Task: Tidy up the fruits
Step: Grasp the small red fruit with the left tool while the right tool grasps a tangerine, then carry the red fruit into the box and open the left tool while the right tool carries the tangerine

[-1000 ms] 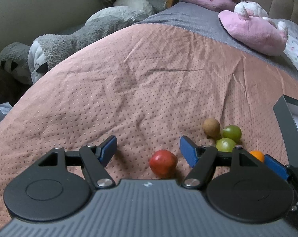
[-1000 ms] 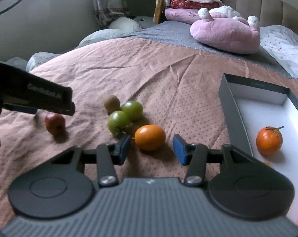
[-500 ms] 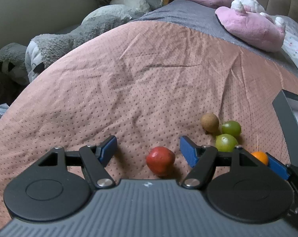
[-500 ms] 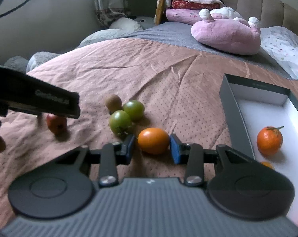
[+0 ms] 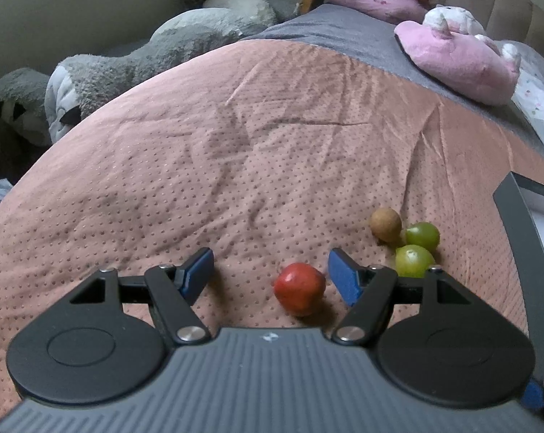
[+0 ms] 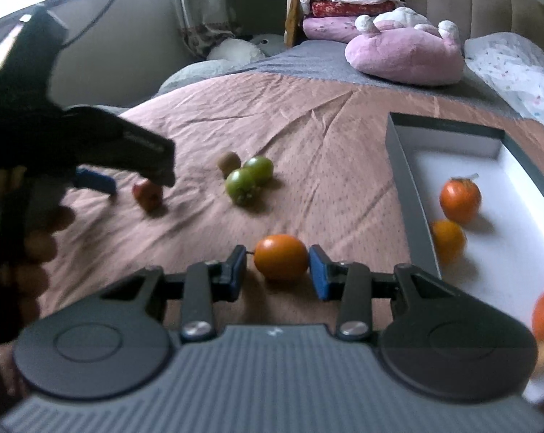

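My right gripper is shut on an orange fruit and holds it above the pink bedspread, just left of the white box. The box holds several orange fruits. My left gripper is open around a red fruit that lies on the bedspread nearer its right finger. The left gripper also shows in the right wrist view, with the red fruit beside it. Two green fruits and a brown fruit lie together; they also show in the left wrist view.
A pink plush toy and pillows lie at the head of the bed. Grey plush toys lie along the left edge. The box's dark wall stands at the right.
My right gripper closed on the orange fruit and lifted it back toward the box. My left gripper shifted slightly, so the red fruit now sits nearer its right finger.
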